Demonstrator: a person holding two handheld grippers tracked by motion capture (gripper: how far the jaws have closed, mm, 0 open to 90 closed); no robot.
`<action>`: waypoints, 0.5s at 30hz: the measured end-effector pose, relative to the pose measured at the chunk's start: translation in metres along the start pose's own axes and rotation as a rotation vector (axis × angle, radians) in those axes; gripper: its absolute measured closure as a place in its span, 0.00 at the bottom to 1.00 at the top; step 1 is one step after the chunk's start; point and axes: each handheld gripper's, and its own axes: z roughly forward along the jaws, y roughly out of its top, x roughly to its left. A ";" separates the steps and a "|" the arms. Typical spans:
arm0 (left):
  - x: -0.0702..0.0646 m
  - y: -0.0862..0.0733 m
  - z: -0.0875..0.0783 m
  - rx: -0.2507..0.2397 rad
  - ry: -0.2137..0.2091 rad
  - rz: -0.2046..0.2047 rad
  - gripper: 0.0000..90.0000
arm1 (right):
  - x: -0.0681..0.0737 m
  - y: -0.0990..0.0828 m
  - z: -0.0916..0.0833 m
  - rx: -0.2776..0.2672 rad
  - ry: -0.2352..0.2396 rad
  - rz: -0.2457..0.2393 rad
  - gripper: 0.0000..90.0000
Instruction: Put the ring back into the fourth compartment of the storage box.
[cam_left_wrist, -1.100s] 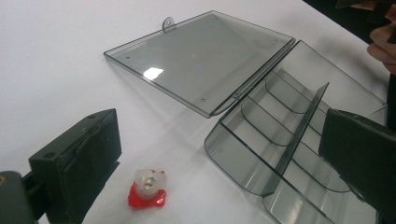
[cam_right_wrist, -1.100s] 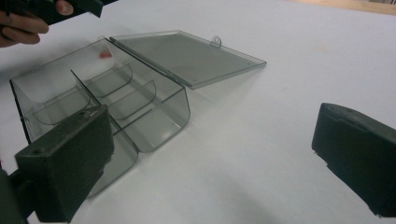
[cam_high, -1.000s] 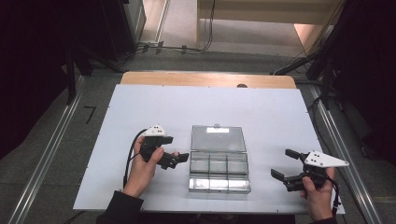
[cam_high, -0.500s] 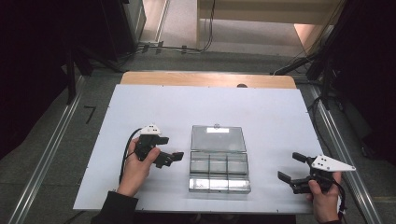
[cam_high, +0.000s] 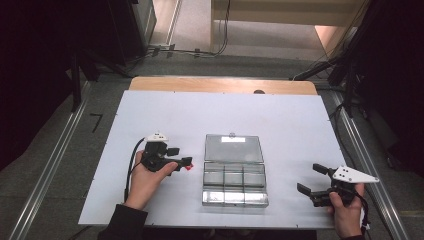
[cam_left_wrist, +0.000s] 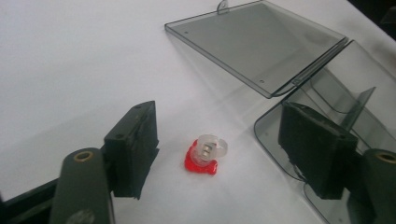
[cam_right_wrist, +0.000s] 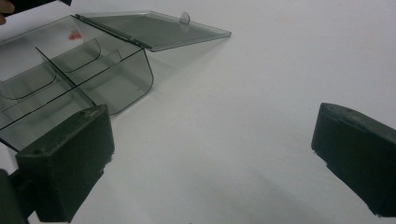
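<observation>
Your left gripper (cam_left_wrist: 219, 158) sits low over the white table (cam_high: 165, 115), its jaws just closing in on a small red-and-clear piece (cam_left_wrist: 204, 155) that lies between them, neither pad touching it yet. That piece rests on the table just beside the left wall of the clear compartment box (cam_high: 234, 180), whose lid (cam_high: 233, 148) lies flat open on the far side. Your right gripper (cam_high: 315, 180) hovers well apart from the box on its other side, jaws spread wide with nothing between them.
</observation>
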 end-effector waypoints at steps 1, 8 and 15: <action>-0.001 -0.001 0.002 0.007 0.002 0.004 0.38 | 0.000 0.000 0.000 0.000 -0.001 0.000 0.00; -0.006 -0.004 0.012 0.046 0.031 0.051 0.49 | -0.001 -0.001 0.001 0.004 0.001 0.001 0.00; -0.011 -0.007 0.021 0.085 0.092 0.088 0.54 | -0.001 -0.001 0.001 0.008 0.002 0.001 0.00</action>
